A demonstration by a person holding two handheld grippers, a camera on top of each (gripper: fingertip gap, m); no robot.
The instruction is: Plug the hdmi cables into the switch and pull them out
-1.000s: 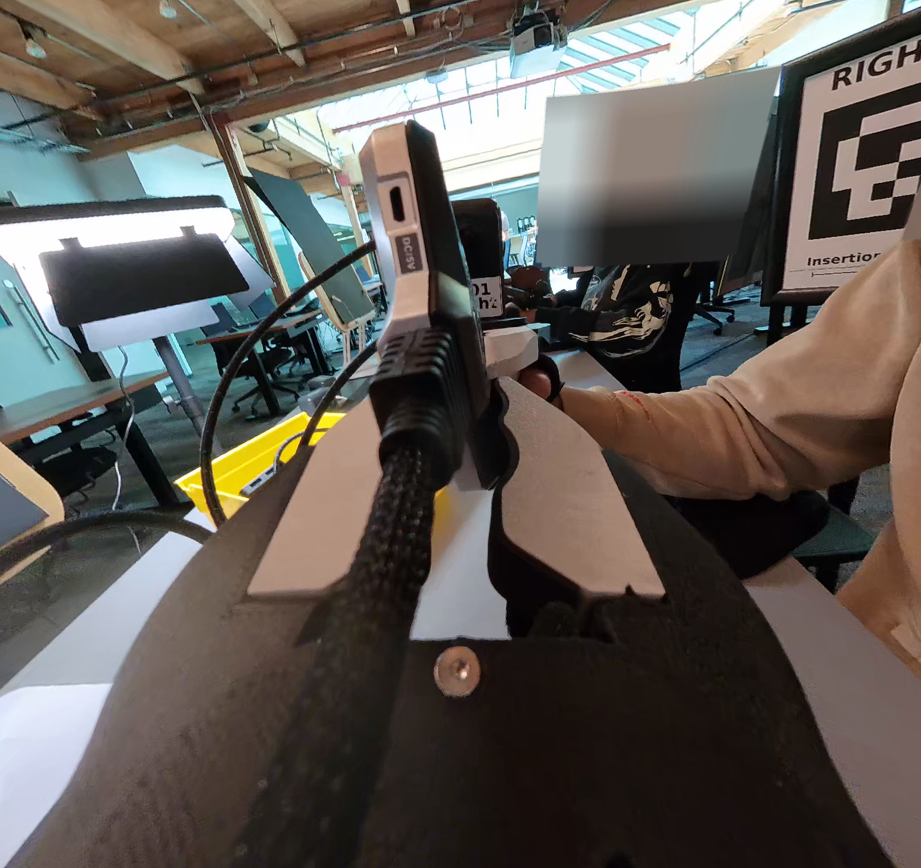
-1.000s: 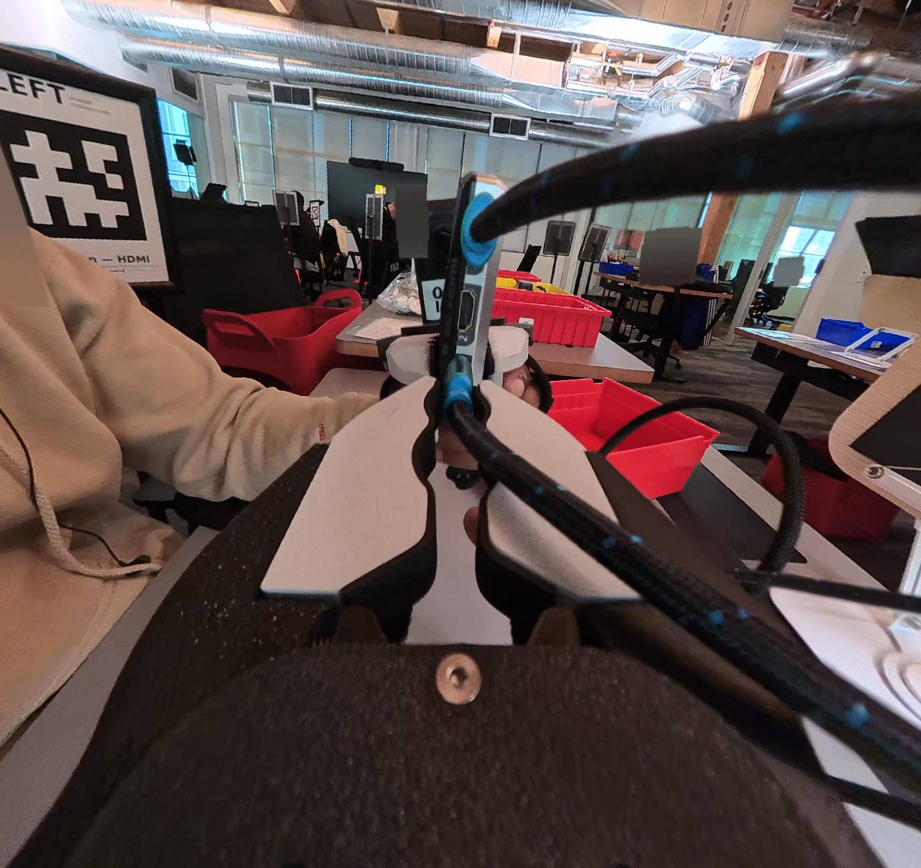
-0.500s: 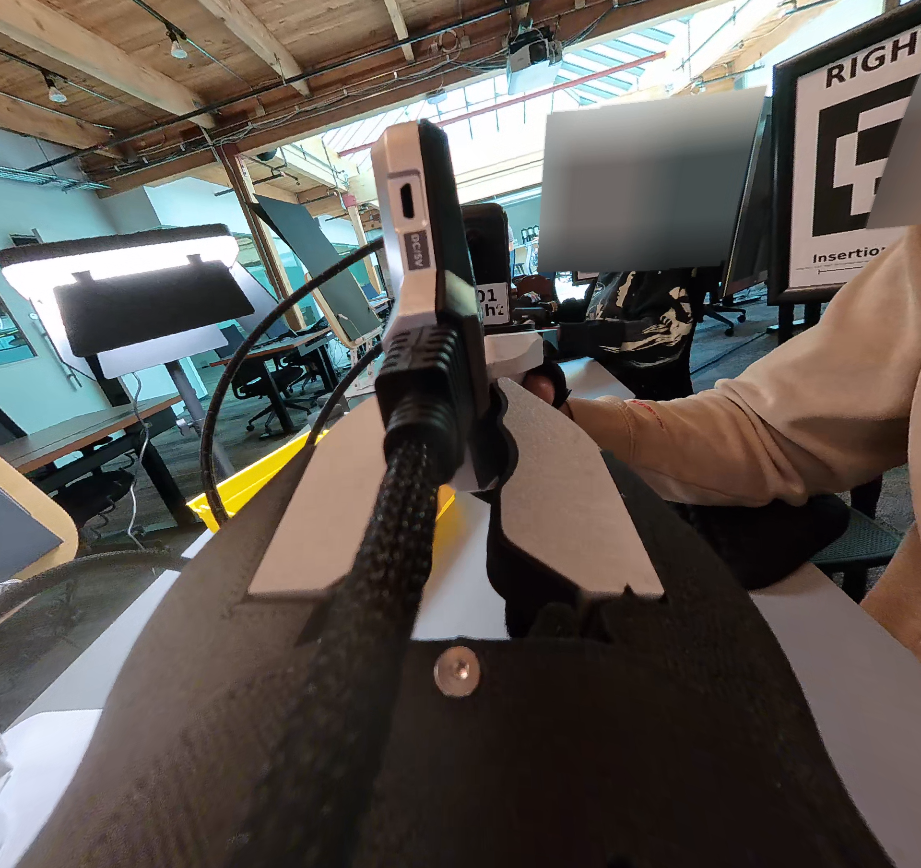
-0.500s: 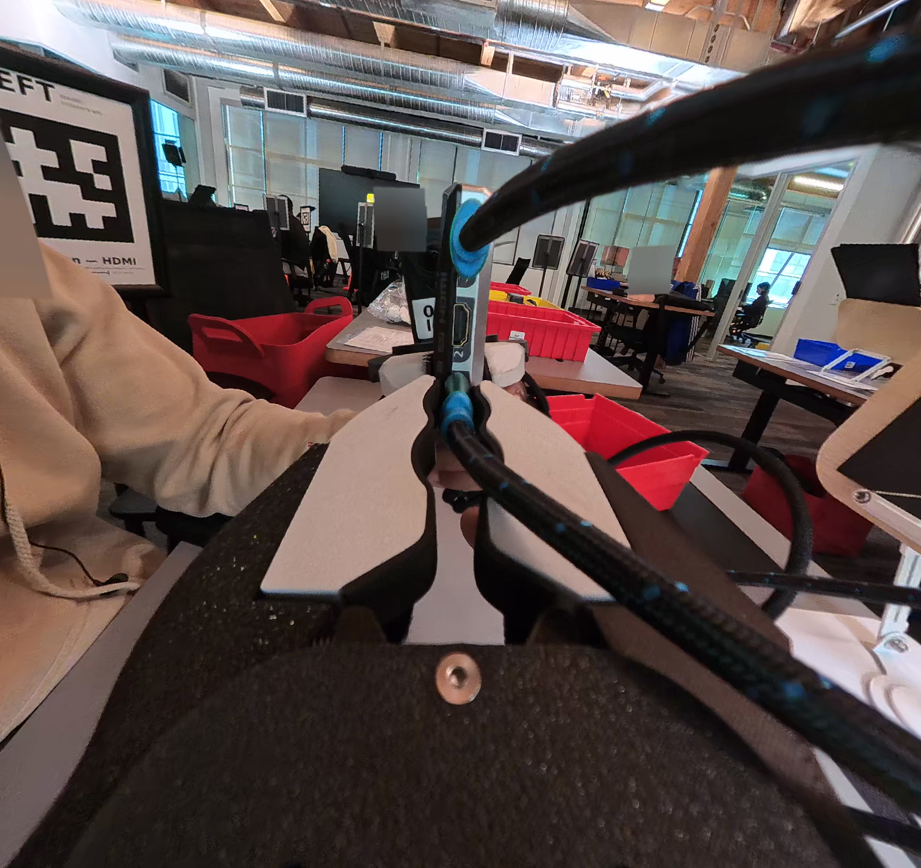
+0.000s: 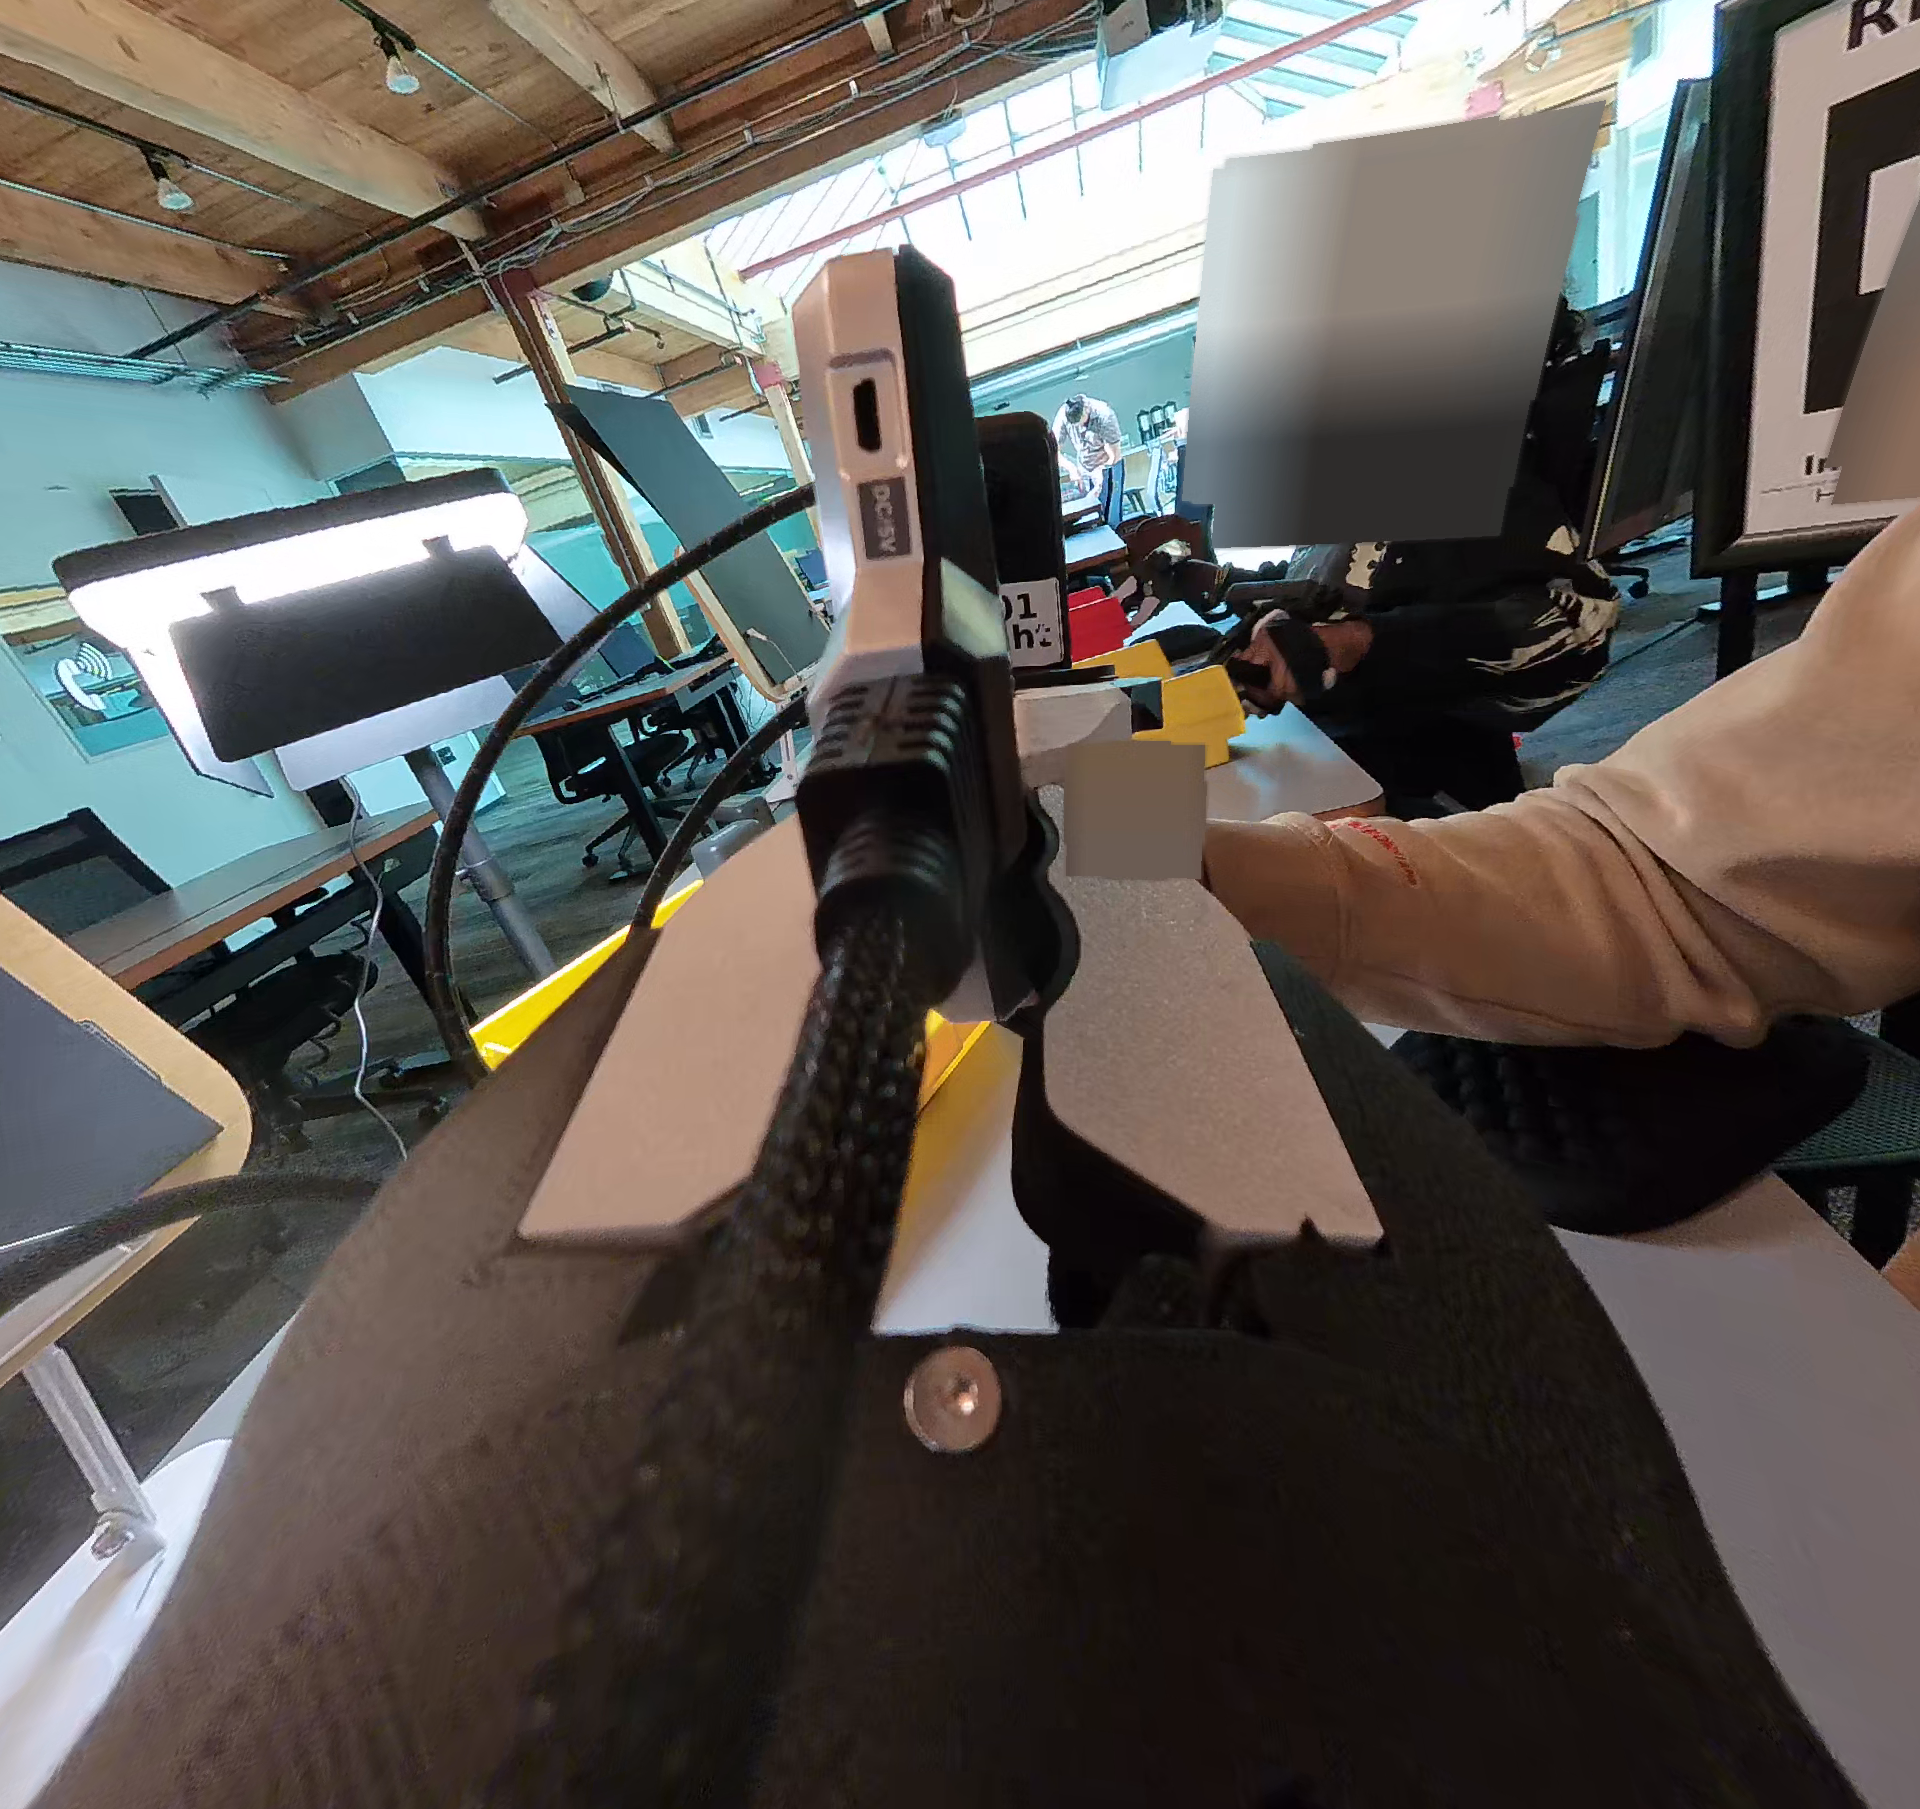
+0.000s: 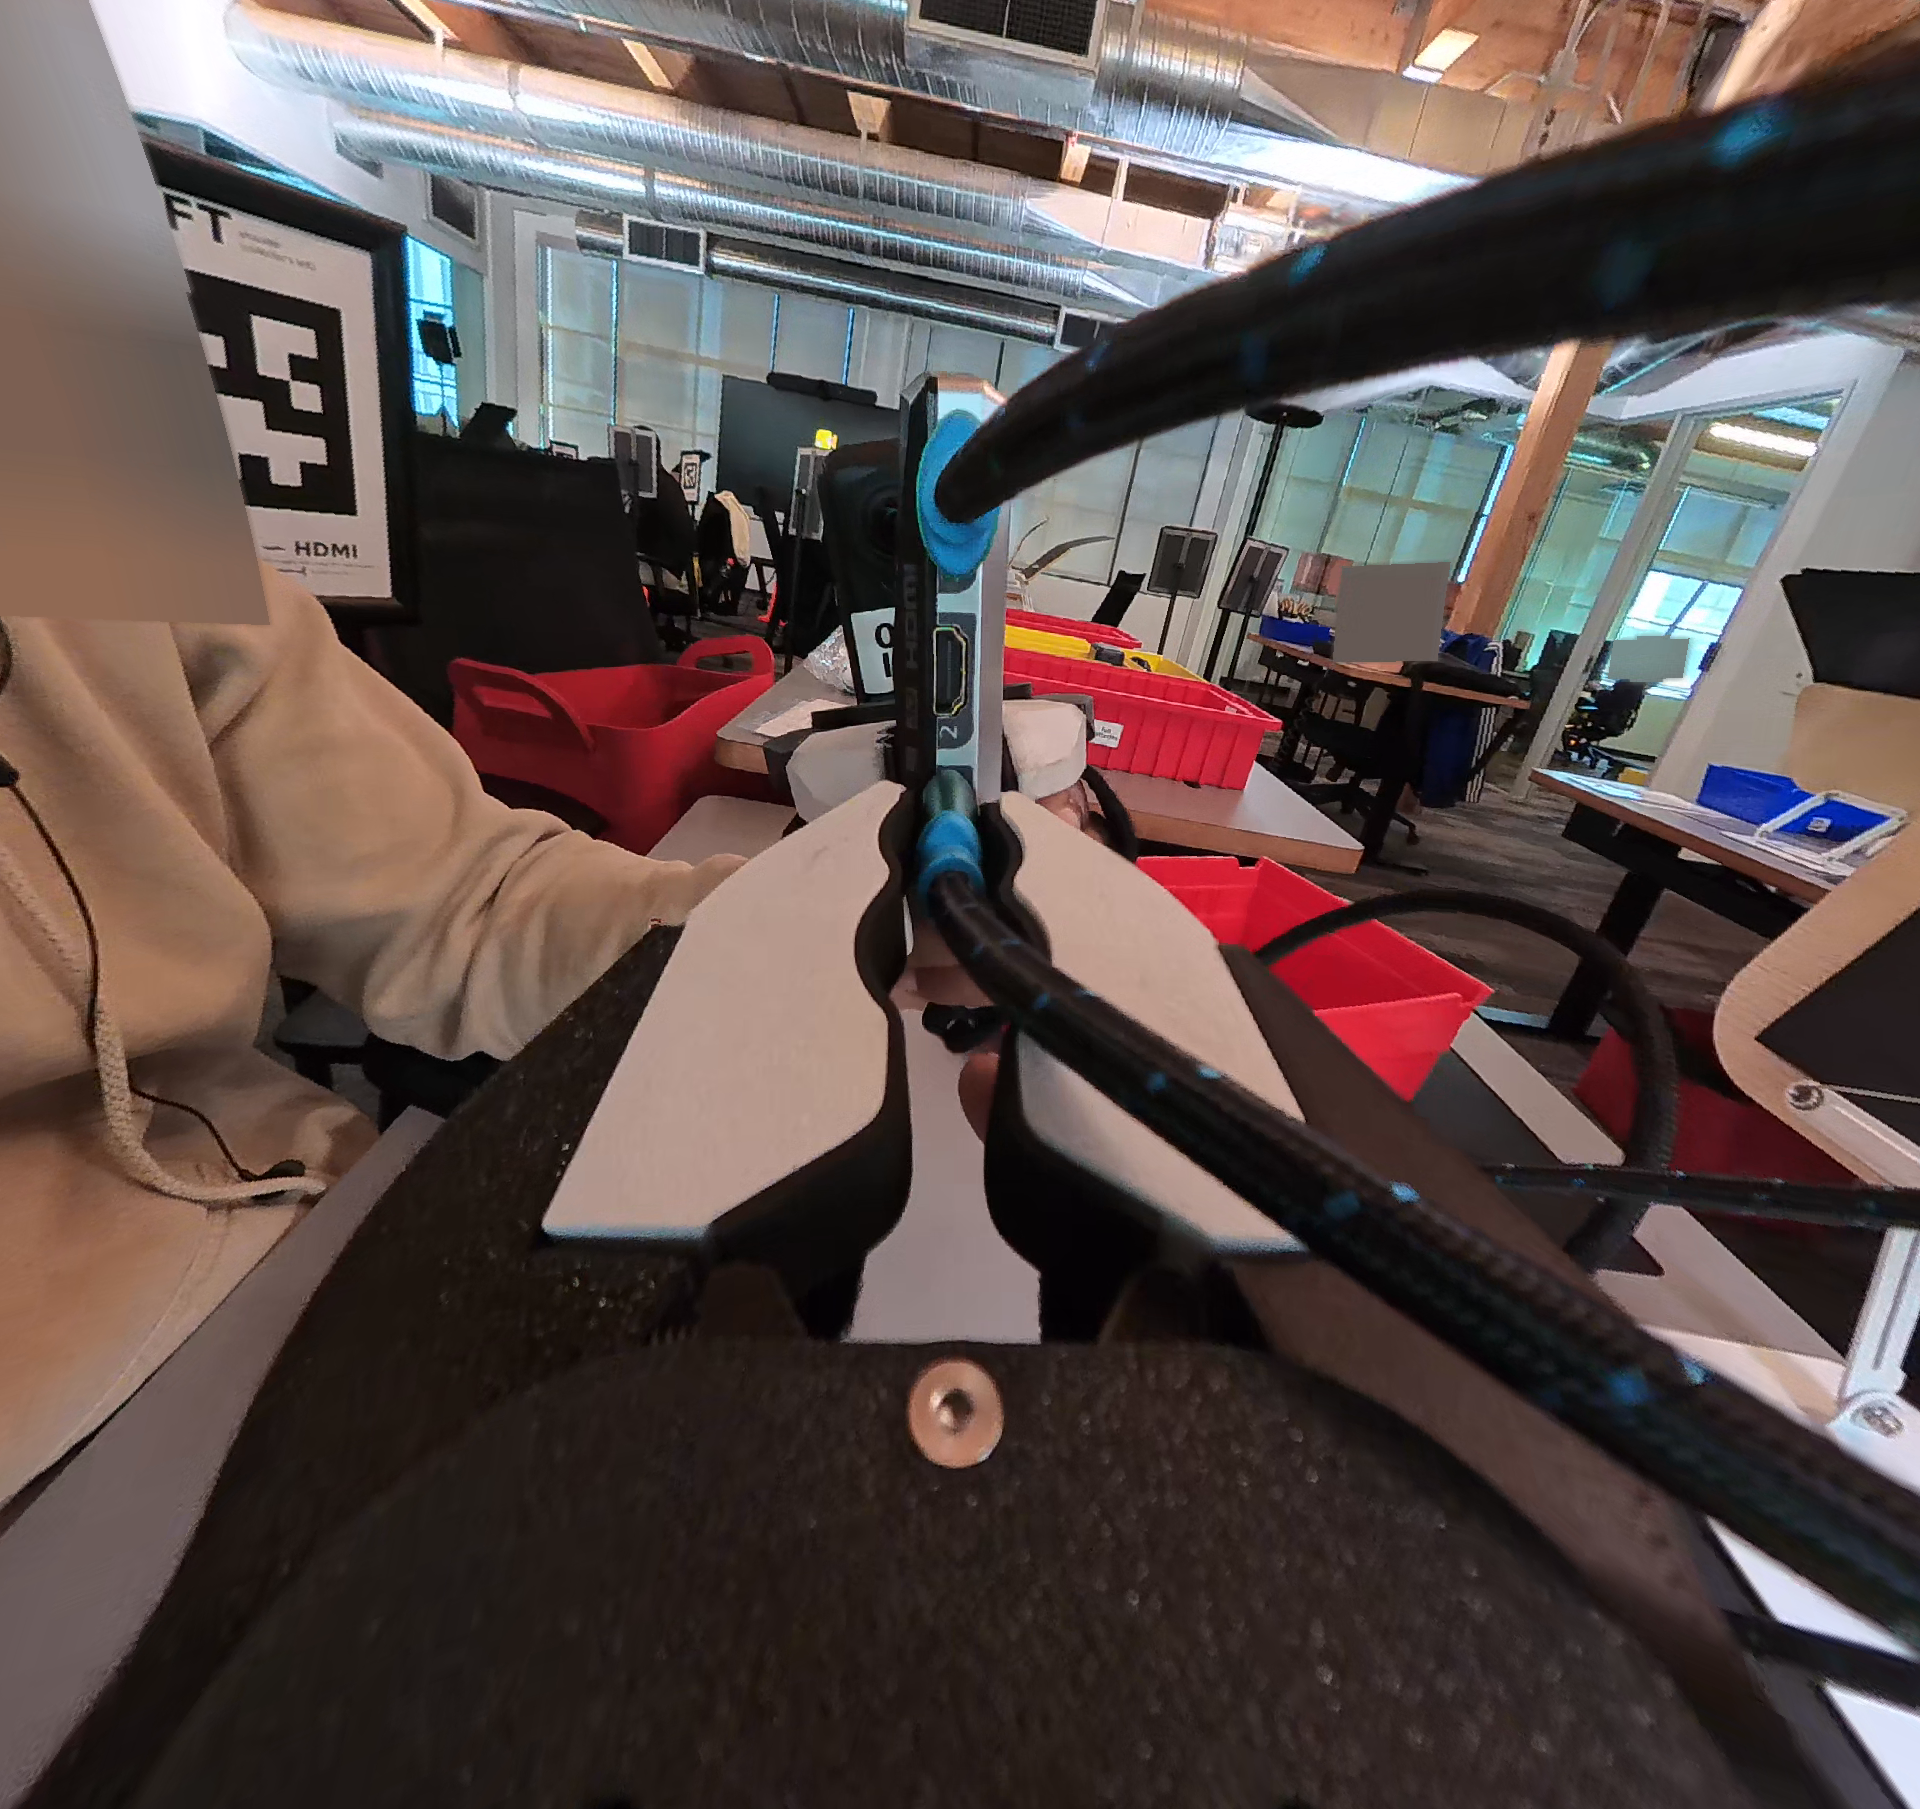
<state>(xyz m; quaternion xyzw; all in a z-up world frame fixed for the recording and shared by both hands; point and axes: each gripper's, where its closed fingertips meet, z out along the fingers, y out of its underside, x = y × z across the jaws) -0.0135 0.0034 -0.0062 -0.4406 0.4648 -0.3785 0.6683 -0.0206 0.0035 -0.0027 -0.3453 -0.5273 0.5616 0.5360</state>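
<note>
The silver-and-black switch (image 5: 894,471) stands upright on edge above the fingertips. A black braided cable (image 5: 831,1011) is plugged into one edge, two blue-collared cables (image 6: 1195,1053) into the opposite edge.

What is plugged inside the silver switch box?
Two blue-tipped cables enter the switch; its middle port is empty. The plug ends inside are hidden.

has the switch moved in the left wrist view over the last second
Yes. The switch has shifted rightward against the wooden post behind it, though it sits the same between the left gripper's fingers.
</note>
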